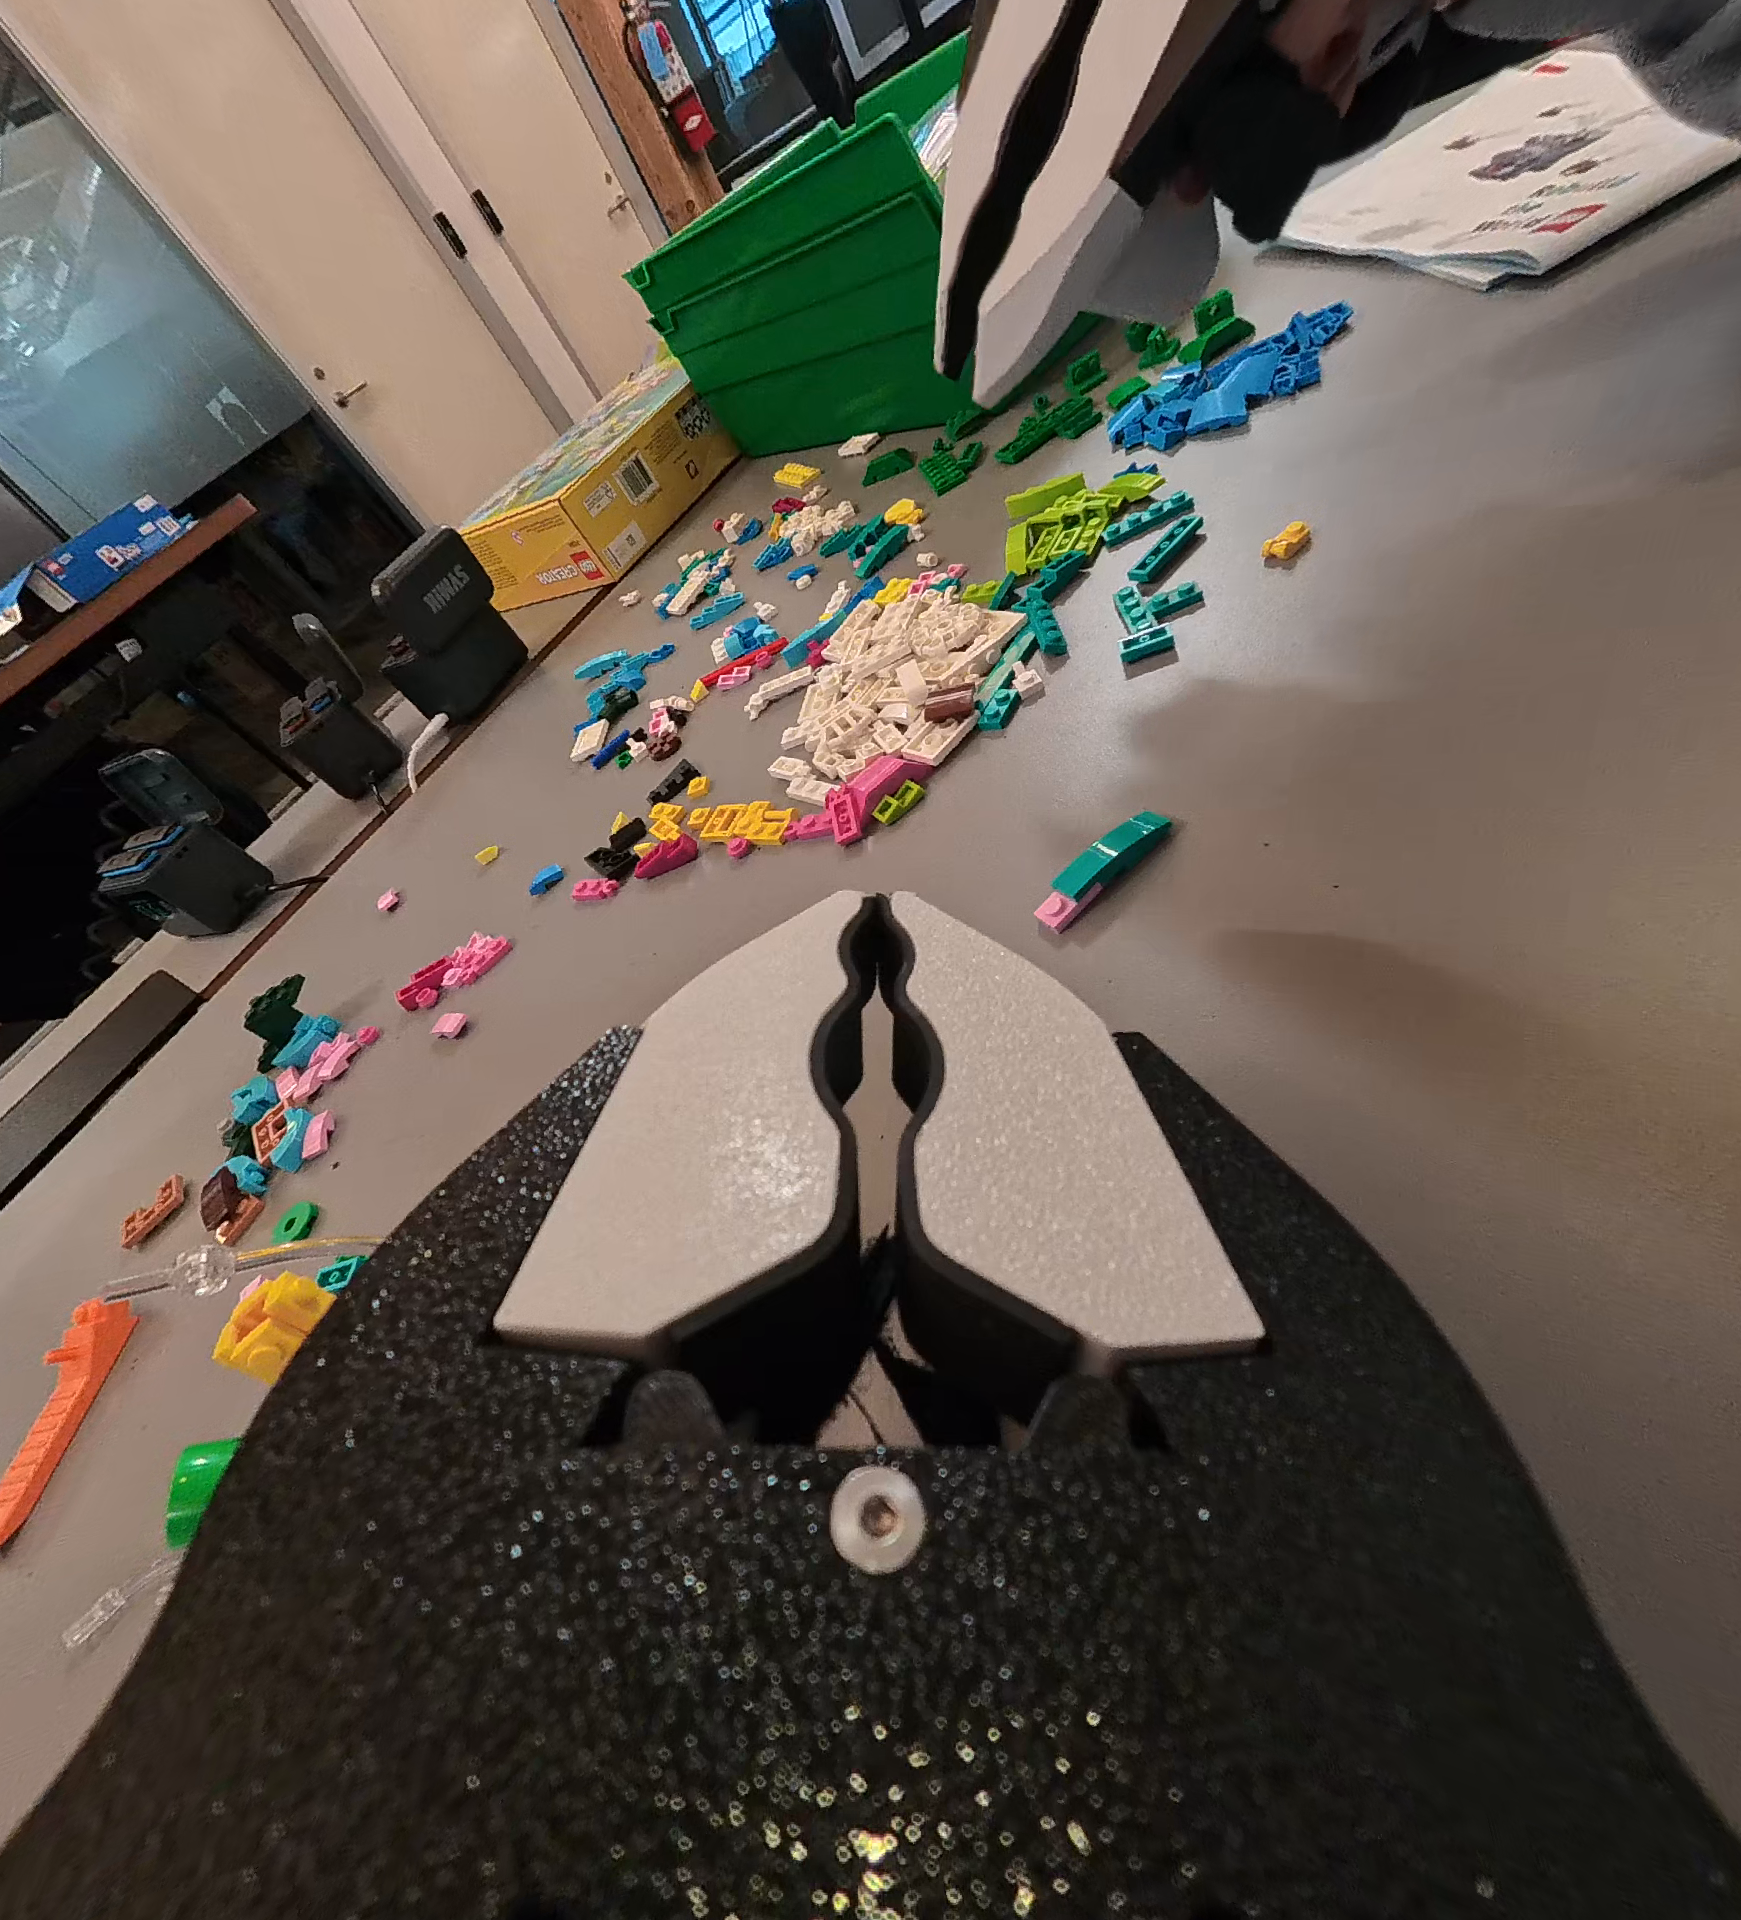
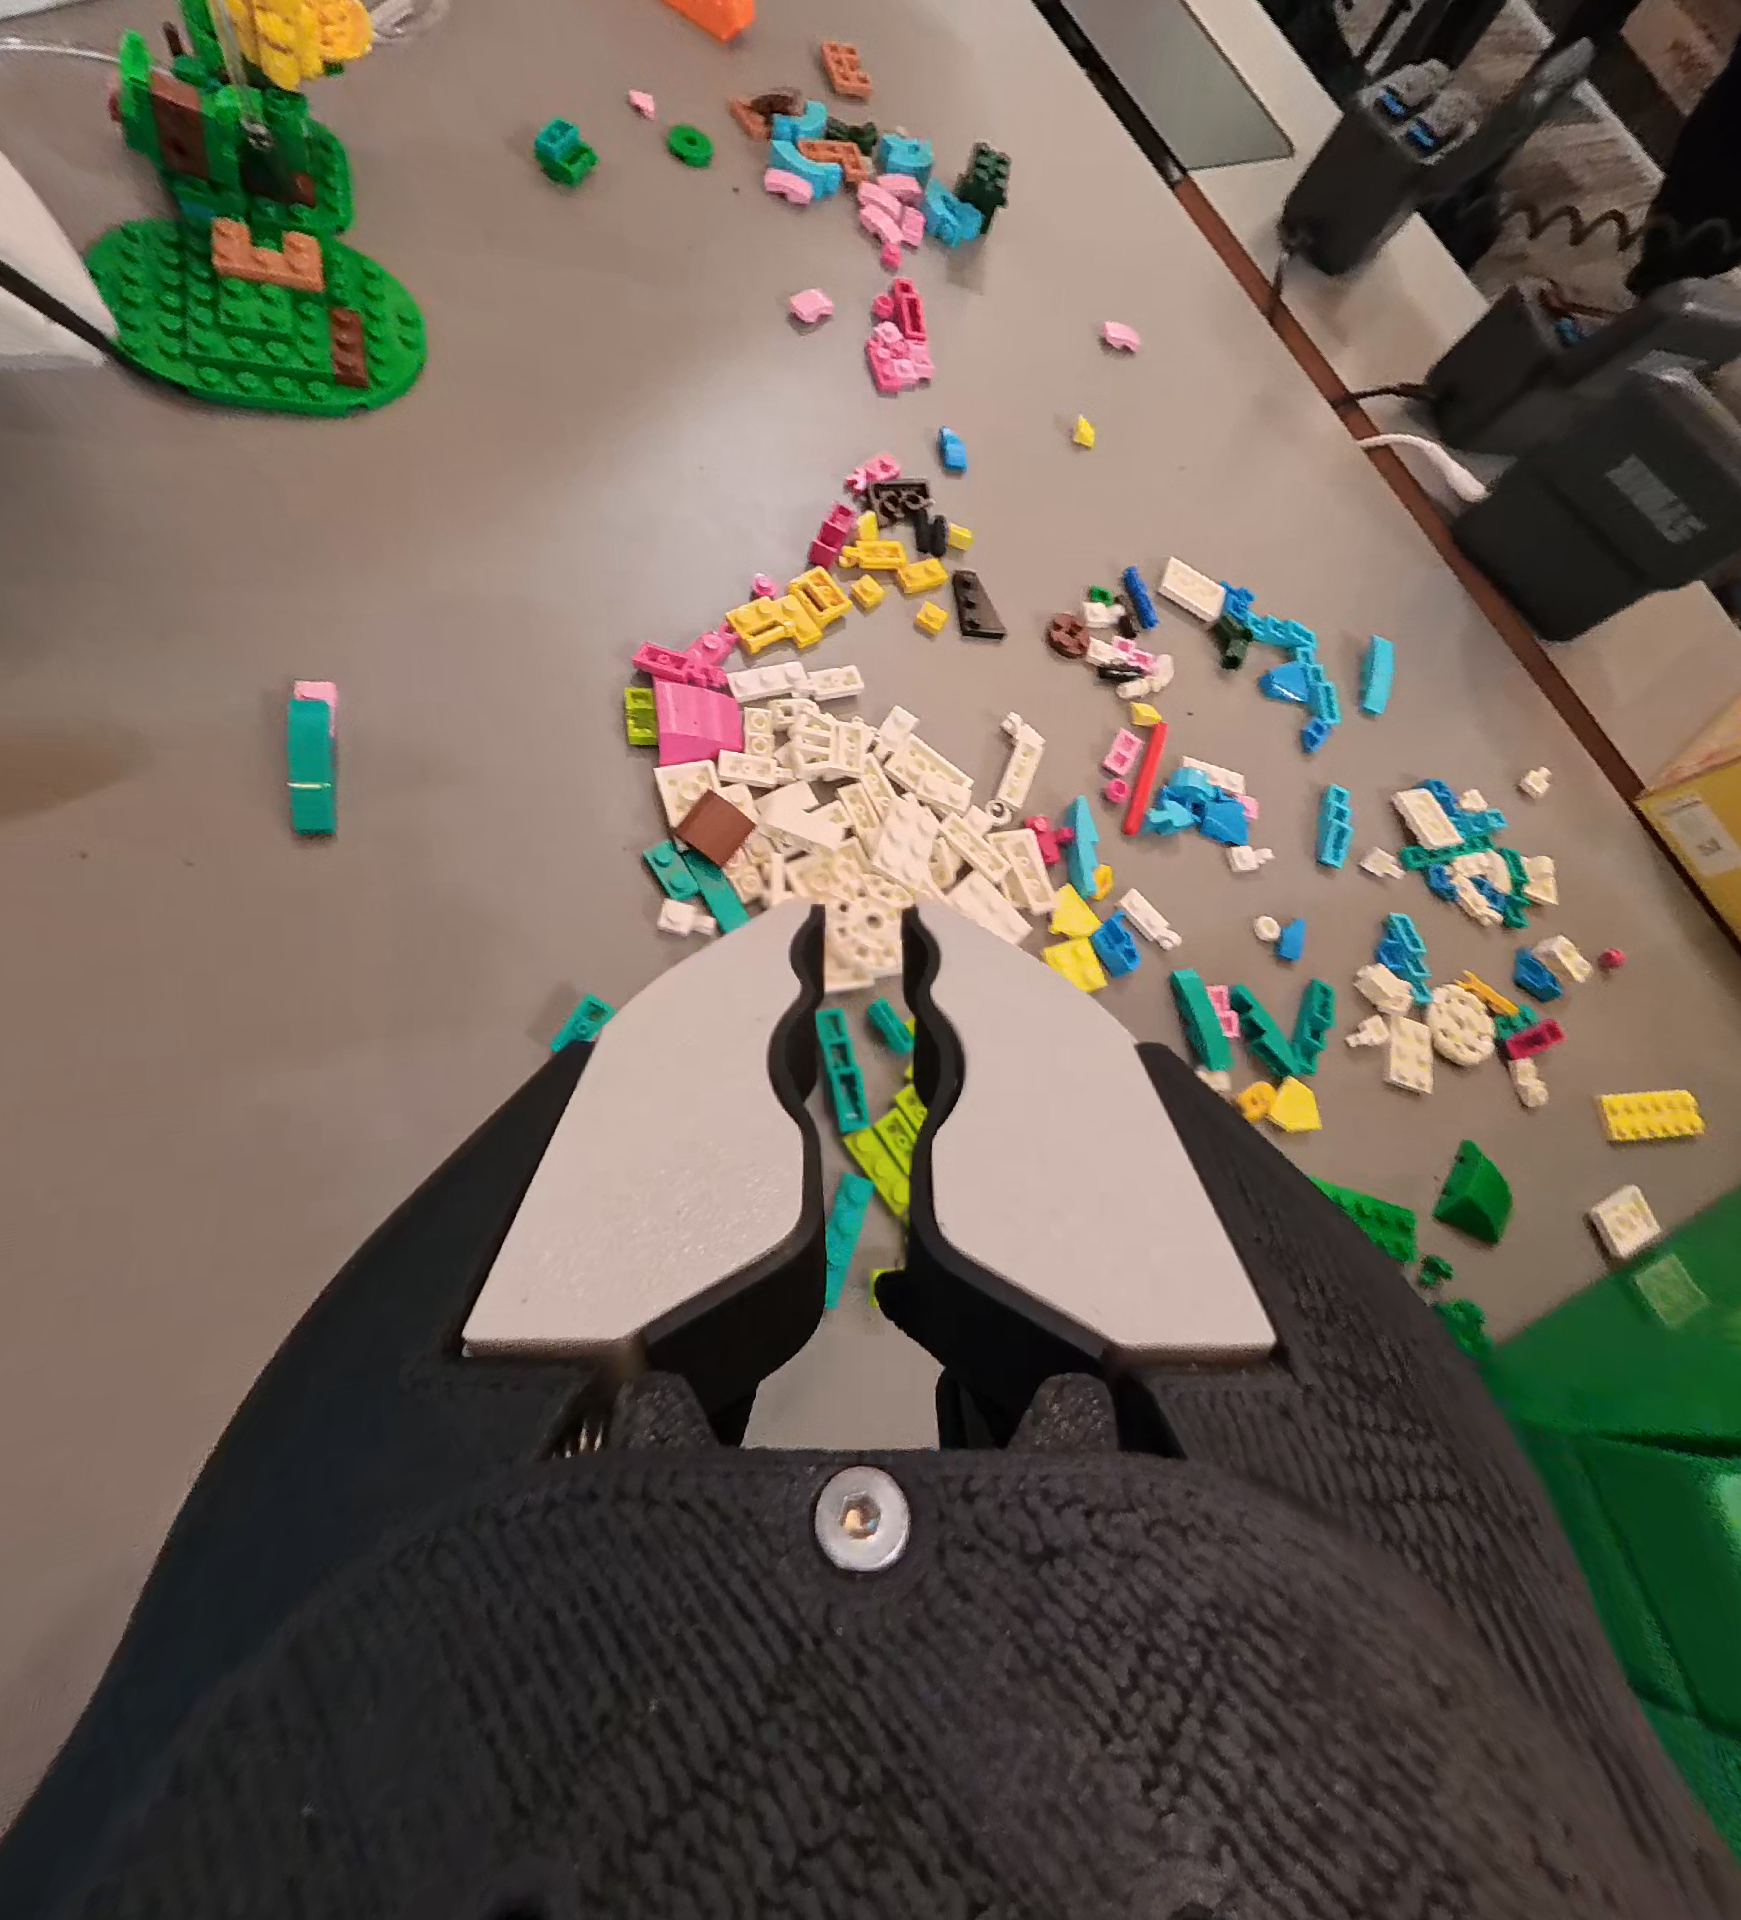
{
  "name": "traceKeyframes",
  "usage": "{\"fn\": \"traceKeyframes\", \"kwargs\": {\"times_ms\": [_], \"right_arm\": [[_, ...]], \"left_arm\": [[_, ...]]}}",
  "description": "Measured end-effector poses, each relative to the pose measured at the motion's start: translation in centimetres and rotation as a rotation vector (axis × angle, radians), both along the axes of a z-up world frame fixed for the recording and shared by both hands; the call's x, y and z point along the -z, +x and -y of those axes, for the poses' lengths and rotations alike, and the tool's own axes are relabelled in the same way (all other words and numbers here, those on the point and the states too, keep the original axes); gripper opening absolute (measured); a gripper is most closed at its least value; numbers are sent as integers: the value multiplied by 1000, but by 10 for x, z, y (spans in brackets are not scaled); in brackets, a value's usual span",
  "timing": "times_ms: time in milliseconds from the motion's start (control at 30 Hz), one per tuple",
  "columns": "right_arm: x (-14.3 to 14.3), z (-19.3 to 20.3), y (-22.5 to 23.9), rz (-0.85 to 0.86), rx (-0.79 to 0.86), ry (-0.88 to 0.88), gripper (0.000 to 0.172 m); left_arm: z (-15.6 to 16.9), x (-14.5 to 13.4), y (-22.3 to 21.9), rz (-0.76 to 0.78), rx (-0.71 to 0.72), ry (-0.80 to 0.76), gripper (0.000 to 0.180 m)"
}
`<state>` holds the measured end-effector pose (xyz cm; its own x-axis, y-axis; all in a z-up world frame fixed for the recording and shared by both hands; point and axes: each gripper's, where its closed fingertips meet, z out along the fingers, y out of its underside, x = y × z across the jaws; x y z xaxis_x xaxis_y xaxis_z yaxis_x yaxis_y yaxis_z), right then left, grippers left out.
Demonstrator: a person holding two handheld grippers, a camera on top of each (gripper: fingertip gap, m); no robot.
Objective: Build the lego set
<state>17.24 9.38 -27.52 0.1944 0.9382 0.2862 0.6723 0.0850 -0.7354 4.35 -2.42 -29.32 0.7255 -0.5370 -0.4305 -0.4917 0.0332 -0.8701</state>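
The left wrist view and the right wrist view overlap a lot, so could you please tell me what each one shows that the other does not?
Only the left wrist view shows the open booklet behind the bricks, the orange tool near its own shut left gripper, and the right gripper from outside, raised above the green bricks.

Only the right wrist view shows the green brick model on its round base, and the right gripper's fingers apart over the white pile.

Both show the grey table, white brick pile, teal and pink piece, yellow box and green bins.
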Motion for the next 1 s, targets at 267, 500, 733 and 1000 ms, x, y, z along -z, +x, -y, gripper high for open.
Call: {"fn": "traceKeyframes", "kwargs": {"times_ms": [267, 500, 733, 1000], "right_arm": [[21, 24, -21, 33, -95, -63, 12], [30, 33, -28, 47, -133, -92, 12], [31, 36, -29, 47, -144, -98, 12], [34, 40, -31, 54, -164, -102, 12]], "left_arm": [[0, 0, 0, 1, 0, 1, 0], [0, 0, 0, 0, 1, 1, 0], [0, 0, 1, -1, 1, 1, 0], [0, 1, 1, -3, 1, 3, 0]]}}
